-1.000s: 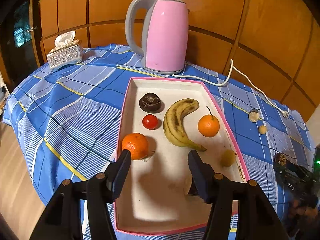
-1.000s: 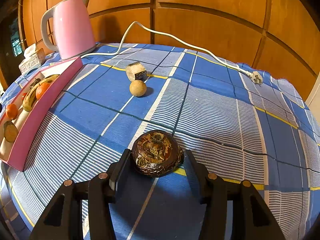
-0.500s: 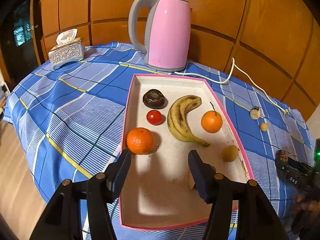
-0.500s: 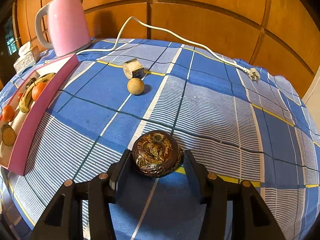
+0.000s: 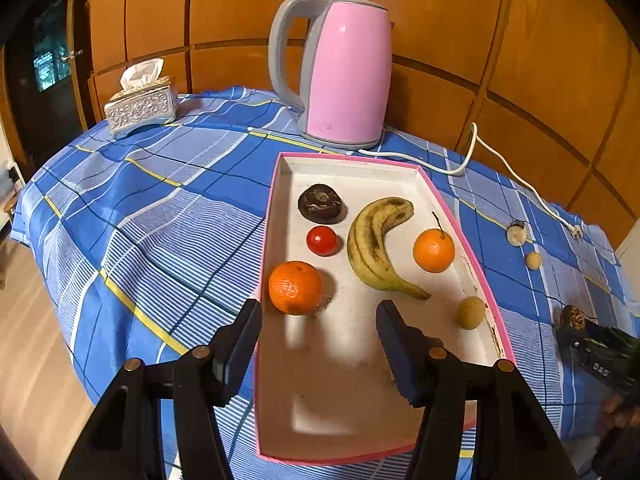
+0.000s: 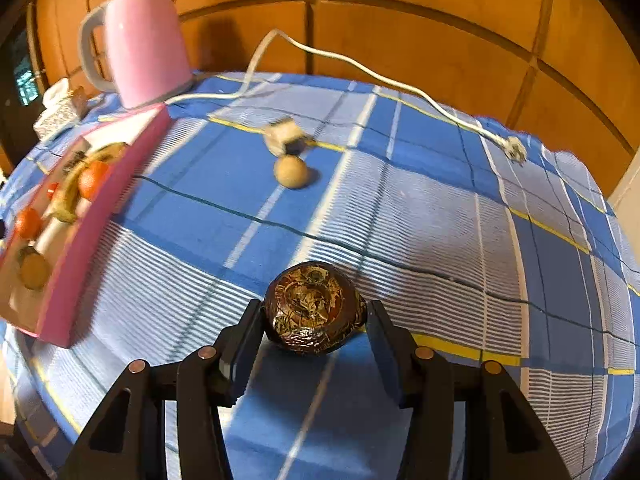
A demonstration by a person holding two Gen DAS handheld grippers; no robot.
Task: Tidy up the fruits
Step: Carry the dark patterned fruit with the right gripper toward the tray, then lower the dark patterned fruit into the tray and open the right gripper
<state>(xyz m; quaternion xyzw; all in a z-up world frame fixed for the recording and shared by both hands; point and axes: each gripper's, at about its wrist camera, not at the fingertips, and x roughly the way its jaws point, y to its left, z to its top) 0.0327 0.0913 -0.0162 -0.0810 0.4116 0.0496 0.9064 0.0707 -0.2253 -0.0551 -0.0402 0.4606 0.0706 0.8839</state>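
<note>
Sitting between right tool [image 6: 314, 330] fingers, dark fruit [image 6: 314, 307], touching both pads

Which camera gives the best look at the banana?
The left wrist view: the banana lies whole and sharp in the tray. In the right wrist view it is small, blurred and partly hidden by the tray's pink wall, at the left edge.
</note>
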